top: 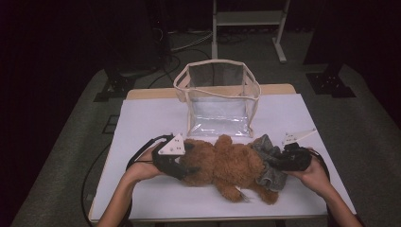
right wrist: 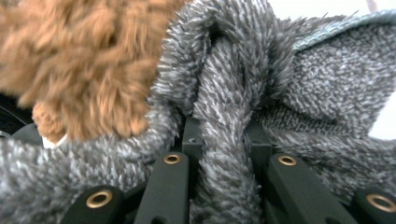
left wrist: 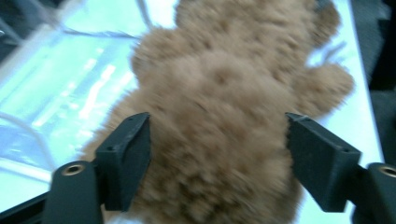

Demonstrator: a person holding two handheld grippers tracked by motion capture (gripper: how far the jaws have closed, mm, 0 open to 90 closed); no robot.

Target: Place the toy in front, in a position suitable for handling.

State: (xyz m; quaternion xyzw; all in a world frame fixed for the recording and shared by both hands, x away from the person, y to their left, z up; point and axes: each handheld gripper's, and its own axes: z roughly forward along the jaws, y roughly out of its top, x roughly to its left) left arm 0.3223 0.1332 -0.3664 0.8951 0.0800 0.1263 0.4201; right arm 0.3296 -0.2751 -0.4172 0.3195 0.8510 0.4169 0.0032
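**Brown plush bear held at both ends on the counter**

Black jaws of the left hand-held gripper (top: 182,166) stand parted on either side of the brown teddy bear (top: 227,165); its fur sits between the pads, and whether they press on it I cannot tell. The right hand-held gripper (top: 288,160) is clamped on a fold of the grey fuzzy garment (right wrist: 233,116) bunched at the bear's other end. The bear lies stretched across the white counter (top: 151,118), close to its near edge, midway between the left and right edges. Behind it, toward the far edge, stands a clear bag (top: 217,97) with cream trim, upright and open at the top.
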